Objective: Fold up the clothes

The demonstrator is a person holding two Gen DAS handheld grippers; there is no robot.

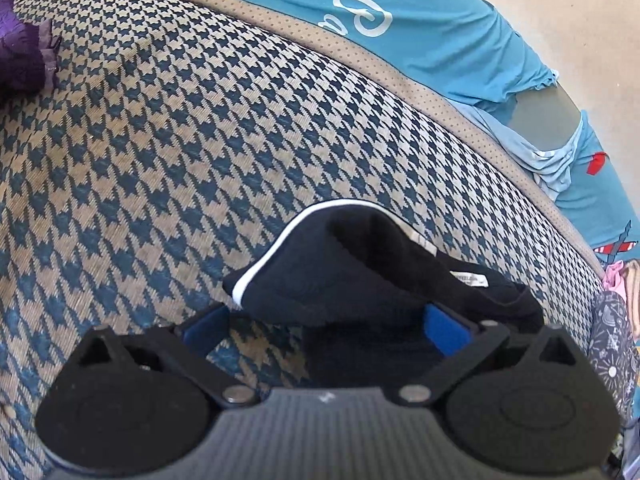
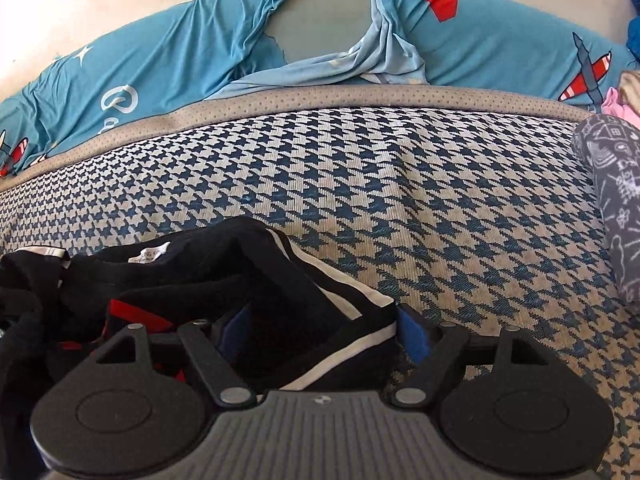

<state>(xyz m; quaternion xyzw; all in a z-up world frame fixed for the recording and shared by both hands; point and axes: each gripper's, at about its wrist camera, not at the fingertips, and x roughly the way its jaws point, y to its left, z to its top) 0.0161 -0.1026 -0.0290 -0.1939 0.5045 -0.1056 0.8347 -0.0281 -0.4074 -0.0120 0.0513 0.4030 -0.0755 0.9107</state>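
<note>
Now | black garment [image 2: 224,280] | white-striped, crumpled | on houndstooth mat [image 2: 400,184]

We see a mattress [image 2: 400,200] covered in blue-and-beige houndstooth weave, edged by a dotted beige border [image 2: 360,98]. On it lies a crumpled black garment [image 2: 224,276] with white stripes and red patches. A grey doodle-print cloth [image 2: 612,200] rests at its right side, and a purple fabric [image 1: 24,60] sits at the left.

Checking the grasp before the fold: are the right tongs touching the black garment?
Touching. The right wrist view shows the black garment bunched between the right tongs, its white-striped edge against the blue pad.
</note>
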